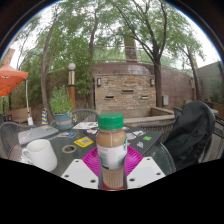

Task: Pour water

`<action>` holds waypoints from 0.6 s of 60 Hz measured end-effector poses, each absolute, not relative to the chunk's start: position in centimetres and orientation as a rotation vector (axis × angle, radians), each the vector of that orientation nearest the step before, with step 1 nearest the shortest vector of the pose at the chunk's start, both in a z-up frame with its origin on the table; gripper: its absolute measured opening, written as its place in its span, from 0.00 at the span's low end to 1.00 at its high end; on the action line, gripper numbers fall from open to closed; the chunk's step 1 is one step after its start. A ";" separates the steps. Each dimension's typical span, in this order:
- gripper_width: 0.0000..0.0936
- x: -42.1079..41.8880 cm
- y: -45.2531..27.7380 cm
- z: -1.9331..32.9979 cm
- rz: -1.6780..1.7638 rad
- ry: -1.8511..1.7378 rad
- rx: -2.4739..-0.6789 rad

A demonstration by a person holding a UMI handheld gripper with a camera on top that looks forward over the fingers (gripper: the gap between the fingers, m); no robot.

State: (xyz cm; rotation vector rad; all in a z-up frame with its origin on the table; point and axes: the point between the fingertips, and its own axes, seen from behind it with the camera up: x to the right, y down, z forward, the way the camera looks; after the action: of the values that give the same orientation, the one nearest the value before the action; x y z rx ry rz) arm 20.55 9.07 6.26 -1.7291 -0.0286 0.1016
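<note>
Standing upright between the two fingers, the bottle [112,152] is the reference for every position given here; it has a green screw cap [111,122], a pale label band and a brownish lower body. The gripper [112,170] appears closed on this bottle: the magenta pads [92,160] show at either side of its body with no visible gap, so it is judged held, not merely straddled. The upright attitude is consistent with carrying a liquid before any tilt begins, and the cap is on, which suggests pouring has not started and the cap may have to come off first. To the left of the bottle and slightly nearer the gripper sits a white mug [41,153] on the dark table [20,140], upright with its mouth open upward, the likely receiver, placed within easy reach for a sideways swing. Between mug and bottle lies a small ring-shaped item [68,149], and just beyond it a yellow object [83,142]; their identity cannot be settled. Beyond the bottle to the left stands a blue pot [63,121] with a plant. To the right of the bottle a dark chair back [188,135] stands near the table edge. Behind all of this is a brick structure [125,88] under trees.
</note>
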 end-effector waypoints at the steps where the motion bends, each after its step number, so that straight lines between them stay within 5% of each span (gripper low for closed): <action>1: 0.29 20.5 9.2 6.4 0.108 -0.027 -1.728; 12: 0.30 20.5 9.0 6.4 0.107 -0.039 -1.720; 20: 0.54 20.9 8.4 6.0 0.106 -0.021 -1.750; 27: 0.90 21.0 5.9 7.2 0.094 -0.029 -1.769; 36: 0.90 21.5 -0.4 10.2 0.054 -0.011 -1.778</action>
State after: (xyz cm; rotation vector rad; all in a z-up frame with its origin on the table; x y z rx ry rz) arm 21.52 -0.44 10.16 -1.7775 -0.0113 0.0541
